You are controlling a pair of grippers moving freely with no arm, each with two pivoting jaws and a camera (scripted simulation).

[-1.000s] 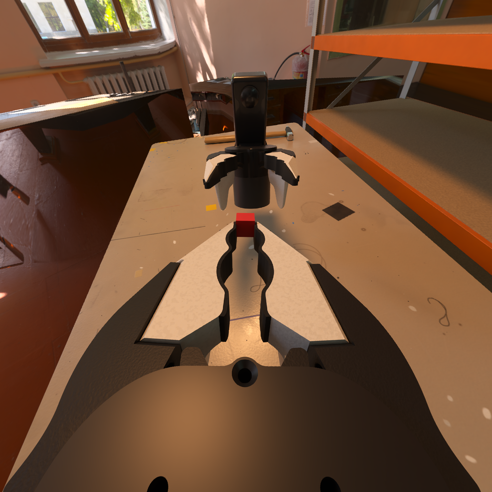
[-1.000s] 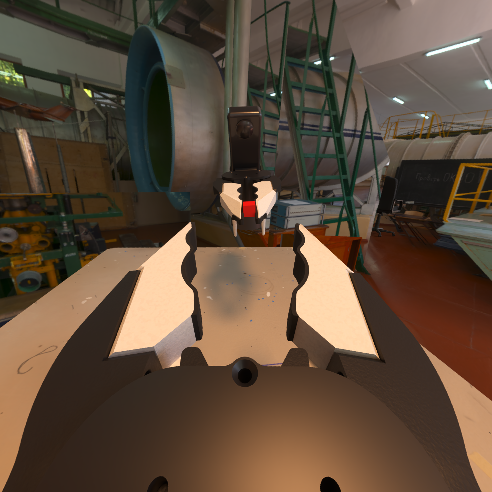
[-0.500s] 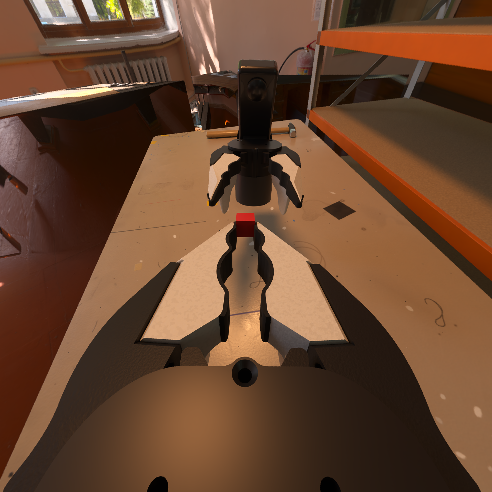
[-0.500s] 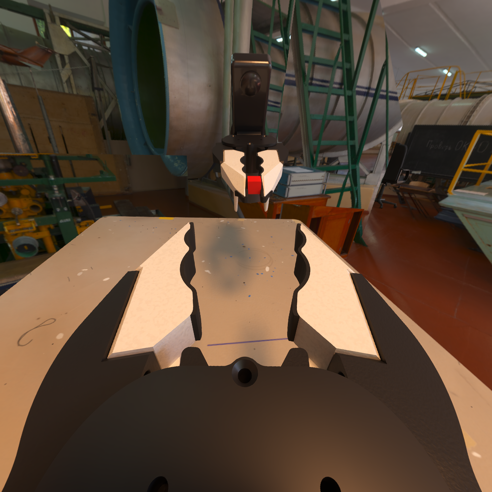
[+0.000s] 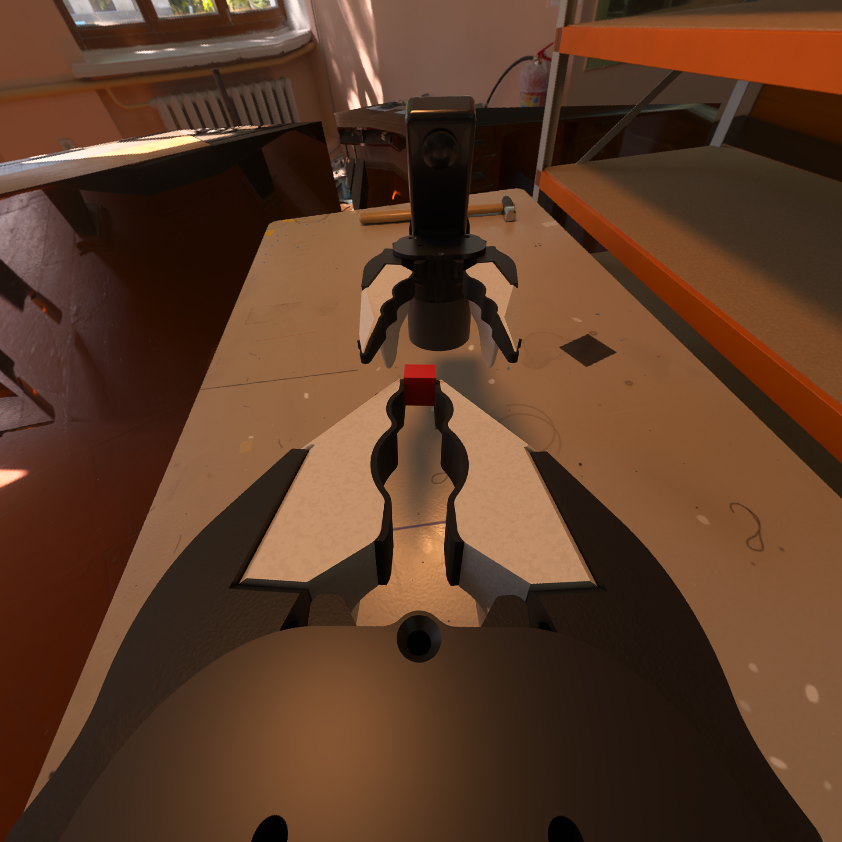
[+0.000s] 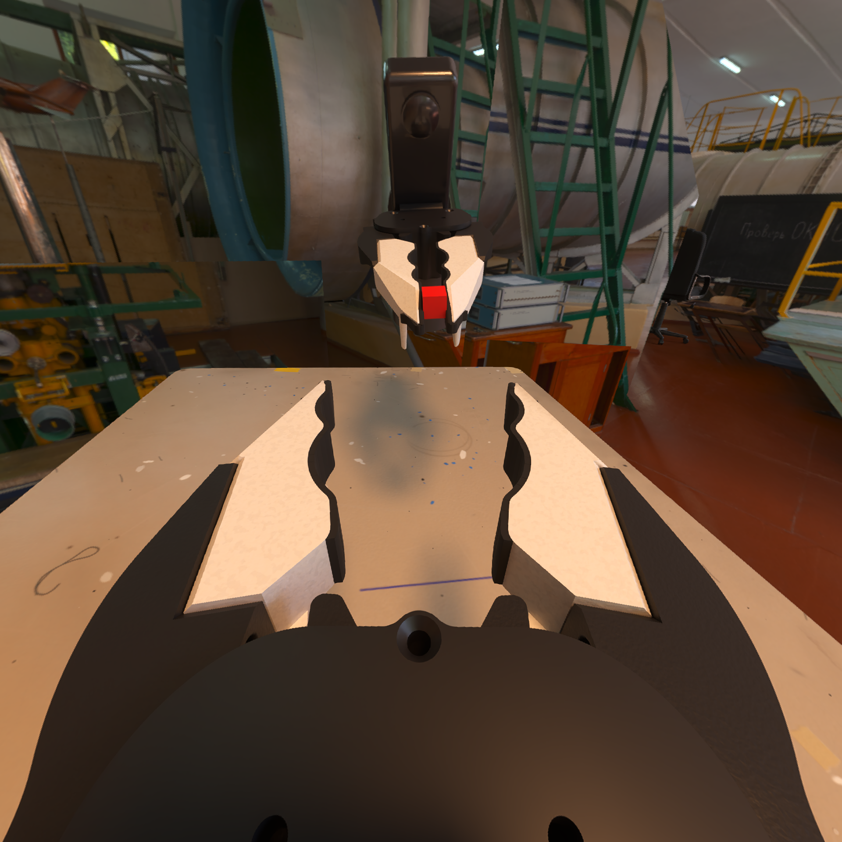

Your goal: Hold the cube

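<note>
A small red cube (image 5: 419, 385) is pinched between the fingertips of my left gripper (image 5: 419, 392), which is shut on it and holds it above the table (image 5: 638, 455). In the right wrist view the left gripper (image 6: 429, 314) faces me with the cube (image 6: 433, 302) between its tips, raised over the table's far edge. My right gripper (image 6: 418, 387) is open and empty. In the left wrist view the right gripper (image 5: 438, 357) shows straight ahead, jaws spread, just beyond and slightly above the cube.
A hammer (image 5: 437, 213) lies at the table's far end. Orange shelving (image 5: 692, 255) runs along the table's right side. A dark square patch (image 5: 587, 350) marks the tabletop. The table drops off to red floor (image 5: 91, 455) on the left.
The two grippers have come closer together, each larger in the other's view. The left gripper with the cube has risen in the right wrist view. The right gripper's fingers now tilt down more.
</note>
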